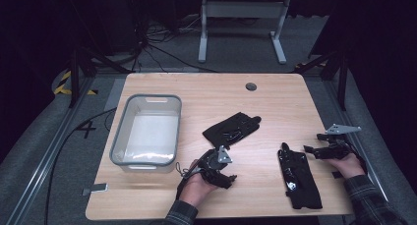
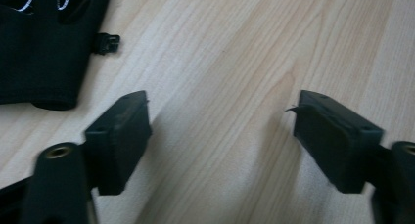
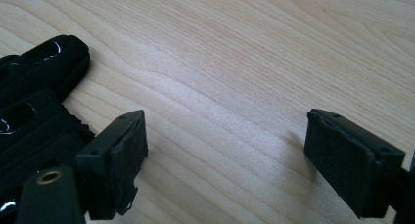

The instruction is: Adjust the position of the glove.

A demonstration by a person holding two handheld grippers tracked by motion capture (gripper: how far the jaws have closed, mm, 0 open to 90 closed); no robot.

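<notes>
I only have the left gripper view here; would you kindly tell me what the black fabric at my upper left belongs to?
Observer: It is a black glove lying flat mid-table, just beyond the left gripper.
Operator: Thank you. Is there a second one anywhere?
Observer: Yes, another black glove lies lengthwise near the front edge, to the left of the right gripper.
Operator: Is the right gripper holding it?
Observer: No; in the right gripper view its jaws stand apart over bare wood, with the glove beside the left jaw.
Operator: Is there a container nearby?
Observer: A grey plastic bin sits at the table's left side with nothing in it.
</notes>
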